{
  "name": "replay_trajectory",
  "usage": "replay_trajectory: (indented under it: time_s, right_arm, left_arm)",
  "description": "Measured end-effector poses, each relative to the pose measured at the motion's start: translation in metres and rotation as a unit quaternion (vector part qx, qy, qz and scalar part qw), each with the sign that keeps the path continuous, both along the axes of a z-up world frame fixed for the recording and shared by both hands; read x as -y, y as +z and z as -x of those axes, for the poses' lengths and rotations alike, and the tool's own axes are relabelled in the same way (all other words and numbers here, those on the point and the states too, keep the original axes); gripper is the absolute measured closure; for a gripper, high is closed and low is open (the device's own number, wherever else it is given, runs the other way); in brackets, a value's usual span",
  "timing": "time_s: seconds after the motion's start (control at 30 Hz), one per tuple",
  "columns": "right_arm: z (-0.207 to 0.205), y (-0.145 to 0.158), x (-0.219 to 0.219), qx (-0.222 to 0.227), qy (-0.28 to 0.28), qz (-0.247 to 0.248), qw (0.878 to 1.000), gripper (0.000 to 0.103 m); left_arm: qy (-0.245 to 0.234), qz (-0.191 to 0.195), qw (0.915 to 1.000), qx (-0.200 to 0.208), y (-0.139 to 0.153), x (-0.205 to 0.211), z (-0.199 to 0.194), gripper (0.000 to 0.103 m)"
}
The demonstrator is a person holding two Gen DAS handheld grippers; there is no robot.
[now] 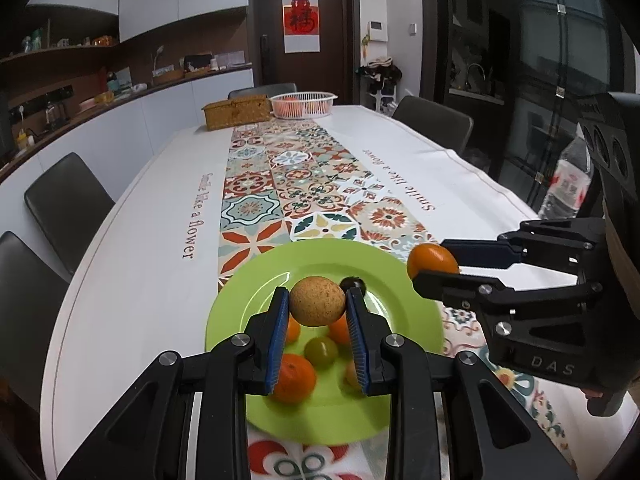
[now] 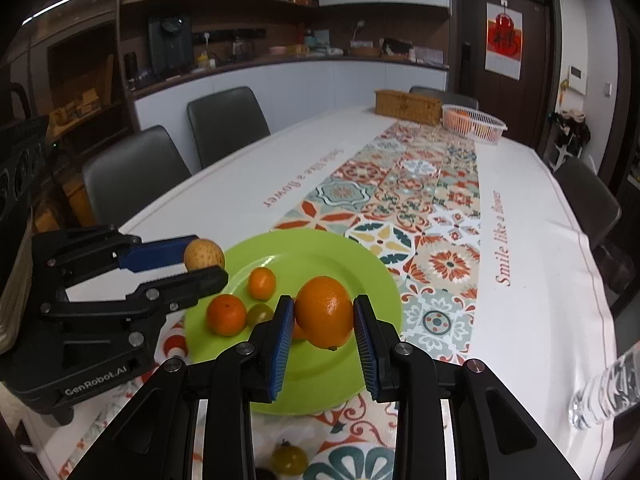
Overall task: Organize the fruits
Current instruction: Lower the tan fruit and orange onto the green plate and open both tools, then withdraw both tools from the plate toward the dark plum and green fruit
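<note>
Evidently mid-placement, the left gripper [image 1: 317,304] is clamped on a speckled tan fruit [image 1: 317,301] and the right gripper [image 2: 324,320] on an orange [image 2: 324,312], both held above the green plate [image 2: 360,264], so each next needs lowering and releasing.

We see a glossy green plate [image 1: 240,312], its smooth rim catching light, on a matt cloth [image 1: 140,240] printed with a tile pattern. Above the plate, ribbed blue pads [image 1: 278,332] line black matt plastic fingers with bright metal screws [image 1: 242,340], pinching a rough, speckled tan fruit [image 1: 317,300]. The orange [image 2: 324,312] has a shiny, dimpled skin. Far beyond the plate stand a woven box [image 1: 236,111] and a white plastic basket [image 1: 303,103].
</note>
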State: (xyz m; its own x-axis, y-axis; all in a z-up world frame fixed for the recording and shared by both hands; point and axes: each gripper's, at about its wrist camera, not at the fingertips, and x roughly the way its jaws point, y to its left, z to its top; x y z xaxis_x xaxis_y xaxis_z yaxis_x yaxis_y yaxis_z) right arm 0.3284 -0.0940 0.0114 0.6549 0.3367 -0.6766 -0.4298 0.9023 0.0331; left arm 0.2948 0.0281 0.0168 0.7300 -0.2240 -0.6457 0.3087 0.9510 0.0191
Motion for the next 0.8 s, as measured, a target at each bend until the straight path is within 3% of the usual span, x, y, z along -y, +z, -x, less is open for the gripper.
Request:
replay_trajectory:
  time_s: [0.33,0.5,0.6,0.67,0.8]
  right_arm:
    - [-0.03,-0.03,-0.005,-0.032,-0.006,0.016,0.999,0.071]
    - [-0.034,-0.037,-0.008,-0.038,-0.003,0.025,0.999,0.071]
    - [-0.034,-0.038,-0.007,-0.041,0.0,0.018,0.999,0.071]
    - [-0.033,-0.037,-0.006,-0.042,-0.001,0.016,0.999,0.064]
    - [-0.023,-0.029,-0.002,-0.027,-0.009,0.018,0.999,0.06]
  left_arm:
    - [0.007,0.013,0.9989,-0.045,-0.031,-0.006,-0.036,0.074]
    - [0.008,0.009,0.9988,-0.047,-0.033,-0.005,-0.04,0.074]
    - [0.012,0.002,0.9992,-0.038,-0.032,-0.005,-0.038,0.061]
    - [0.021,-0.002,0.9993,-0.03,-0.028,-0.007,-0.033,0.059]
    - [0.046,-0.008,0.9987,-0.02,-0.021,-0.014,-0.018,0.053]
